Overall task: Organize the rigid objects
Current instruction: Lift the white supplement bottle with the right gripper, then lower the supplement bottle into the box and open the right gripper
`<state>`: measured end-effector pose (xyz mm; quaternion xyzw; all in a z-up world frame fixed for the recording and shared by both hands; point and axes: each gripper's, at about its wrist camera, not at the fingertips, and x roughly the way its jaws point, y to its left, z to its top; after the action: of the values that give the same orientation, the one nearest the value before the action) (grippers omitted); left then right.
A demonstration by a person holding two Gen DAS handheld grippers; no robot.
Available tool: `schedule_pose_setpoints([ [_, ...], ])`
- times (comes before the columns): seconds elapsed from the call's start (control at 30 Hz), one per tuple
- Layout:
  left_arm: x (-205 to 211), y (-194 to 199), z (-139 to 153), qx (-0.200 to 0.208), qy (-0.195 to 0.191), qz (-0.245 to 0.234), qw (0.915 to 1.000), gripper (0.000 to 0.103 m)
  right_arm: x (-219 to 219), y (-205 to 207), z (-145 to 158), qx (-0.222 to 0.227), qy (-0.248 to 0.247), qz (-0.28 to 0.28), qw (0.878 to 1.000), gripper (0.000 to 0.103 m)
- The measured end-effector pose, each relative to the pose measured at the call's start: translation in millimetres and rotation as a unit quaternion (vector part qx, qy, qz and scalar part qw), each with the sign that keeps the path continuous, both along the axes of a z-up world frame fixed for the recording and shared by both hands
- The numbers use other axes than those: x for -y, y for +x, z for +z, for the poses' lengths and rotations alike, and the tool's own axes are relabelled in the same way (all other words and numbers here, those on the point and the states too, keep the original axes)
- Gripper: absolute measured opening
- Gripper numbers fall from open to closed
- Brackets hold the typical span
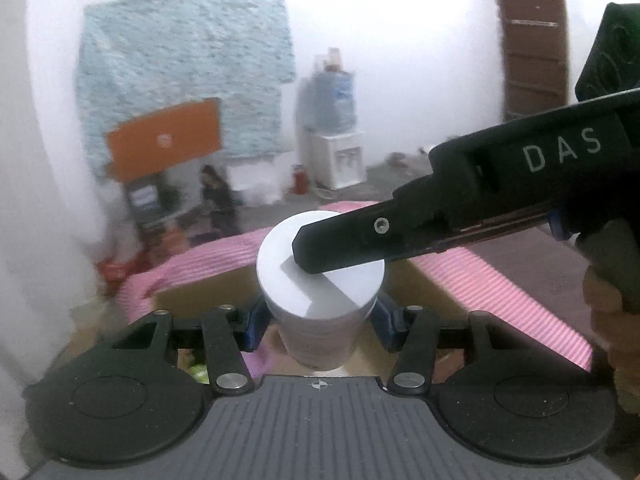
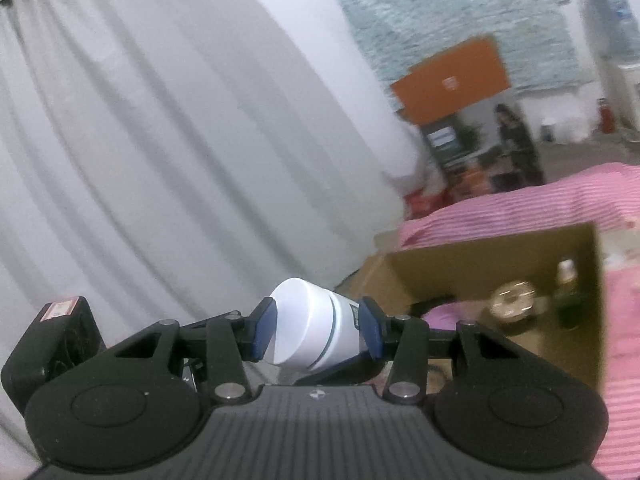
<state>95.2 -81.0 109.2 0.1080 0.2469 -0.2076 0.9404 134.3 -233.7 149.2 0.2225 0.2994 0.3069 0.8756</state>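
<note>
Both my grippers hold one white jar (image 1: 320, 280).
Left gripper (image 1: 320, 316) fingers squeeze its body; right gripper (image 2: 316, 328) fingers pinch the lid. I should let one go before lowering it into the box (image 2: 480, 256) at 3 o'clock.

From my left wrist view, the right gripper (image 1: 304, 252) lies across the white jar's (image 1: 320, 280) lid, blocking access from above. Cardboard box (image 2: 500, 248) mouth open; a dark bottle (image 2: 568, 300) and round tin (image 2: 514, 300) crowd its far side. Near side roomier.
</note>
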Motion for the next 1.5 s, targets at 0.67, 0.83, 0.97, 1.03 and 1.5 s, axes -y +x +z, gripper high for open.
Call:
schedule_pose_setpoints([
  [0.67,66.1,84.8,-84.8,-0.153,-0.002,-0.035,0.9875,0.053,82.3,63.1,-96.7,-0.120,-0.014,-0.070,0.990,0.049],
  [0.83,73.2,86.9,-95.2,-0.172,0.018,-0.035,0.9843,0.053,83.5,62.8,-98.3,-0.118,-0.021,-0.064,0.991,0.049],
  [0.97,74.0,85.9,-100.2,-0.176,0.023,-0.036,0.9834,0.053,80.4,61.8,-97.1,-0.111,-0.030,-0.064,0.991,0.050],
  [1.03,75.1,84.5,-99.6,-0.174,0.026,-0.037,0.9837,0.053,79.9,62.1,-96.0,-0.110,-0.031,-0.066,0.991,0.051],
  [1.5,69.4,78.9,-93.9,-0.154,0.020,-0.039,0.9871,0.082,85.5,47.5,-81.1,-0.089,-0.049,-0.103,0.989,0.066],
])
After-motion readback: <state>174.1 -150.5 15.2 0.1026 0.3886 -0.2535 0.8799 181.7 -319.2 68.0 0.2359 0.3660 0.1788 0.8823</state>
